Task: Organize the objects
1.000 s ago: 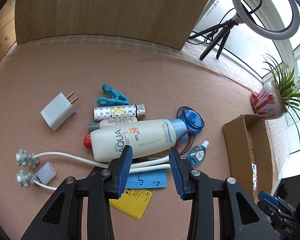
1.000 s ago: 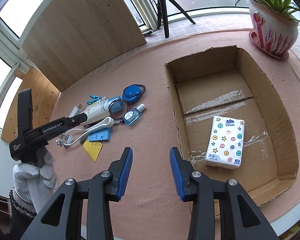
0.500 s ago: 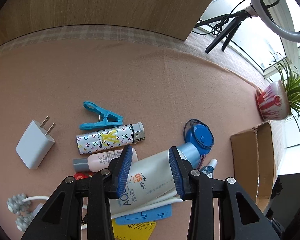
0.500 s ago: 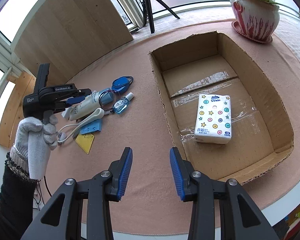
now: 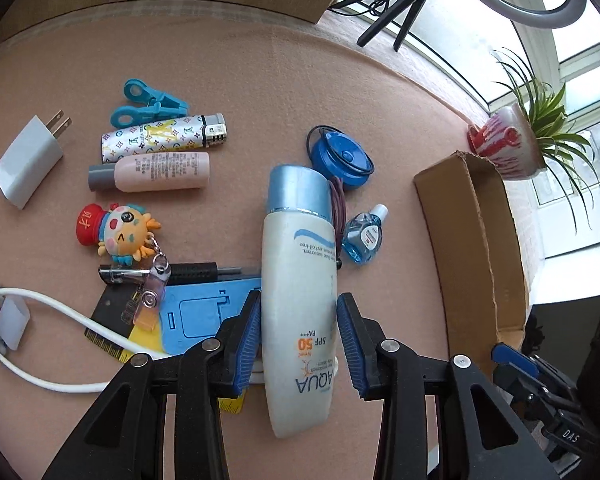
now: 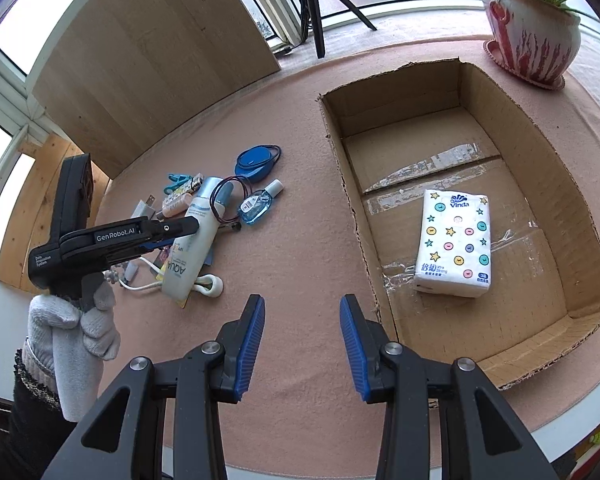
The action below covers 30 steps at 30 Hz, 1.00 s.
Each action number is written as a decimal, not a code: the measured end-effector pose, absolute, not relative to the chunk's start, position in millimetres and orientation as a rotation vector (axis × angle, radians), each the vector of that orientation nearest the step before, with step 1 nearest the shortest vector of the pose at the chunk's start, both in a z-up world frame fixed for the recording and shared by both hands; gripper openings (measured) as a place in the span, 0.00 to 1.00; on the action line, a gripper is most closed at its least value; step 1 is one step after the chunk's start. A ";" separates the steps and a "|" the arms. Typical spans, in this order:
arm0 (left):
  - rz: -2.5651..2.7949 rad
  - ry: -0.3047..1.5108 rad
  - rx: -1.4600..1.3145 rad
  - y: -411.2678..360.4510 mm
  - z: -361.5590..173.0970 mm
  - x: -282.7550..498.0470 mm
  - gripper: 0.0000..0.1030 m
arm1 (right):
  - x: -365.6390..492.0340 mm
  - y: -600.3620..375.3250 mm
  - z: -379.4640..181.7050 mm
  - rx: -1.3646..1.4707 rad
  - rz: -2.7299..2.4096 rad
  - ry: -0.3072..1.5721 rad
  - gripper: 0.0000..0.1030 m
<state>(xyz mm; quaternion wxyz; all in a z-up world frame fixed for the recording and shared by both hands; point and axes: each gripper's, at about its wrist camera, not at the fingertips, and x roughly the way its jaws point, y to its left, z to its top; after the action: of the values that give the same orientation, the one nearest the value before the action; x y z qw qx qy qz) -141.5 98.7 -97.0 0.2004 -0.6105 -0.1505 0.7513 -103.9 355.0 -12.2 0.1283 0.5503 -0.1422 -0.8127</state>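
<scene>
Left wrist view is showing the left tool straddling the sunscreen bottle, its pads flanking the bottle's lower body; whether they are pressing is unclear. For a good grasp, the squeeze is best made across the flat sides, keeping the white cable out. Right tool is hanging open and empty, angled downward over the table just beside the cardboard box.
</scene>
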 end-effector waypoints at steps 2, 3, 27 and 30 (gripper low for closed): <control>2.136 -0.398 -1.670 104.0 -96.0 -128.6 0.38 | -107.0 348.8 -13.3 1.599 -2.347 -0.404 0.35; 2.130 -0.409 -1.666 106.5 -97.0 -123.1 0.37 | -108.3 345.8 -14.2 1.600 -2.338 -0.400 0.35; 2.116 -0.245 -1.638 147.1 -83.3 -37.2 0.57 | -112.8 331.1 -26.6 1.639 -2.284 -0.365 0.35; 2.139 -0.203 -1.599 145.2 -74.6 -35.7 0.56 | -112.5 327.0 -27.0 1.640 -2.274 -0.362 0.35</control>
<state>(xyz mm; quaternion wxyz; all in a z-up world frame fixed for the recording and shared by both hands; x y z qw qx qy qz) -35.7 145.2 -74.6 0.2297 -0.5811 -0.0739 0.7772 -112.5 327.0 -27.0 0.1568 0.5729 -0.1266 -0.7945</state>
